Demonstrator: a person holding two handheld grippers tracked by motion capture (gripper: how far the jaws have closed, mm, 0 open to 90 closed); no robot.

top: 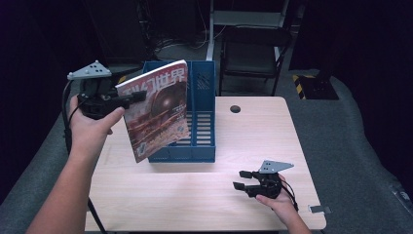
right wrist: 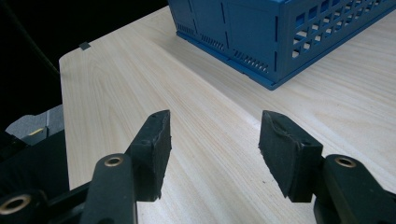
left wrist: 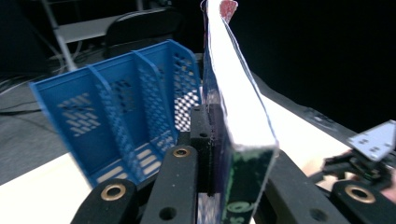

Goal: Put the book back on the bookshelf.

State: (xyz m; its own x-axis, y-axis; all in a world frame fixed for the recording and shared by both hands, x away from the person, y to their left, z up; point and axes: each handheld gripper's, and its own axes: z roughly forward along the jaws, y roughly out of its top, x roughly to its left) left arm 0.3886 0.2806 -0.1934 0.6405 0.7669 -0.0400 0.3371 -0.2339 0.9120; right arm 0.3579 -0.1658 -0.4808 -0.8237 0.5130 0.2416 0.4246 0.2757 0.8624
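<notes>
A magazine [top: 157,109] with a reddish cover and white characters hangs upright and tilted in the air, in front of the left part of a blue file rack [top: 202,117]. My left gripper [top: 127,99] is shut on its left edge. In the left gripper view the magazine [left wrist: 238,112] runs edge-on between the black jaws, with the blue rack [left wrist: 116,121] behind it to the left. My right gripper [top: 243,179] rests near the table's front right, open, with nothing between its pads [right wrist: 154,149]; the rack's corner [right wrist: 275,42] lies ahead of it.
The light wooden table [top: 243,146] has a dark round hole [top: 235,108] behind the rack's right side. A black chair [top: 253,53] and a metal frame stand behind the table. Grey floor surrounds it.
</notes>
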